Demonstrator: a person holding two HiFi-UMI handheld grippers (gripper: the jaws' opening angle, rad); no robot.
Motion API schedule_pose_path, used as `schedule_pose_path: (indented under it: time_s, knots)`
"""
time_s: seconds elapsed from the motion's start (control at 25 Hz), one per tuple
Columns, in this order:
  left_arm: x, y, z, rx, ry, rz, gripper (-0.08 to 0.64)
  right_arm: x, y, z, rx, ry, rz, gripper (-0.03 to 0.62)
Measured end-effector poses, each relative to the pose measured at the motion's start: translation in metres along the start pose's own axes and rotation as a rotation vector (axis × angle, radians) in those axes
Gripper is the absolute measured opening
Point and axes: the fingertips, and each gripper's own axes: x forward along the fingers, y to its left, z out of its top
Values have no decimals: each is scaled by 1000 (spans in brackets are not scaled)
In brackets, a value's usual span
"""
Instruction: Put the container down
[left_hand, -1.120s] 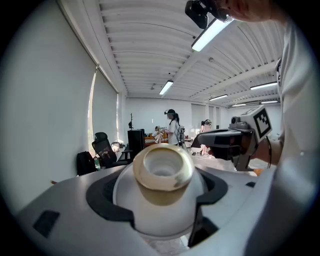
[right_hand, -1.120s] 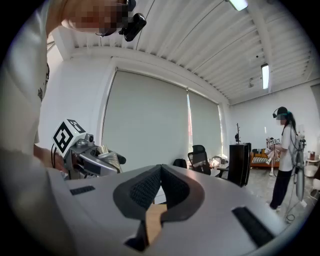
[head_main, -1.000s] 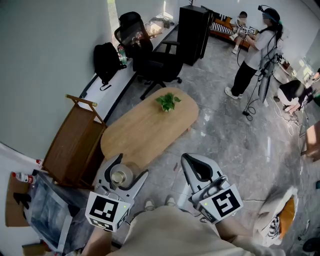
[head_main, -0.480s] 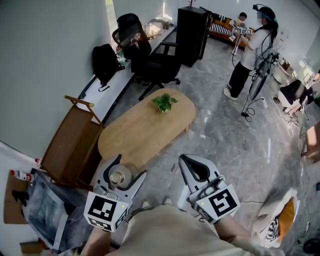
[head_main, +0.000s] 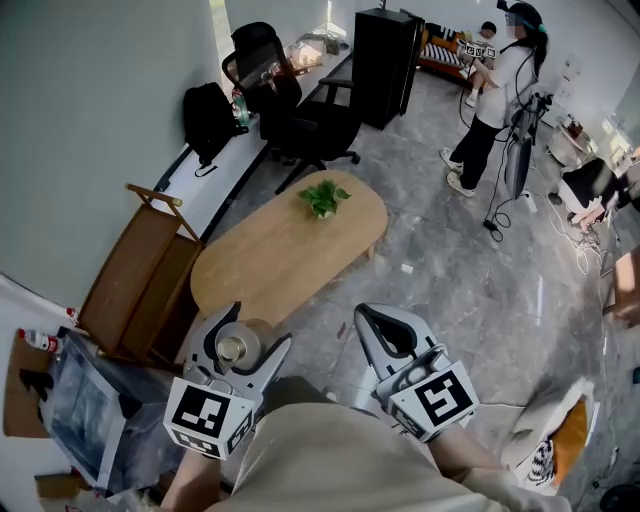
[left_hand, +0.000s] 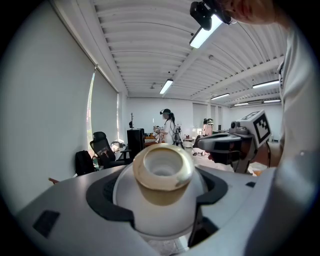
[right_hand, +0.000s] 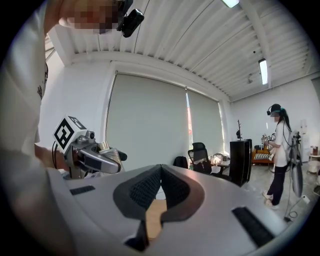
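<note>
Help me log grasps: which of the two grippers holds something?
The left gripper: its jaws clamp a white, gold-rimmed container; the right gripper has jaws shut together, empty.

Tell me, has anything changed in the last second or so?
Very little. The whole room has slid slightly up and left in the head view, the oval wooden table and the standing person included, so the wearer's head probably shifted. The left gripper still clamps the gold-rimmed white container, not yet put down. The right gripper stays shut and empty.
</note>
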Motion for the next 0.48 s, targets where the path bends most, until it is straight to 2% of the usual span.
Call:
schedule_pose_path:
  time_s: [0.24,0.48]
  knots:
    - [10,-5,1,3,-9,-8,339,7,-2,-3,4,-4,20,-3]
    - [25,10,-5,1,-1,-10,339,24,-13,-10,-5,12,19,-3]
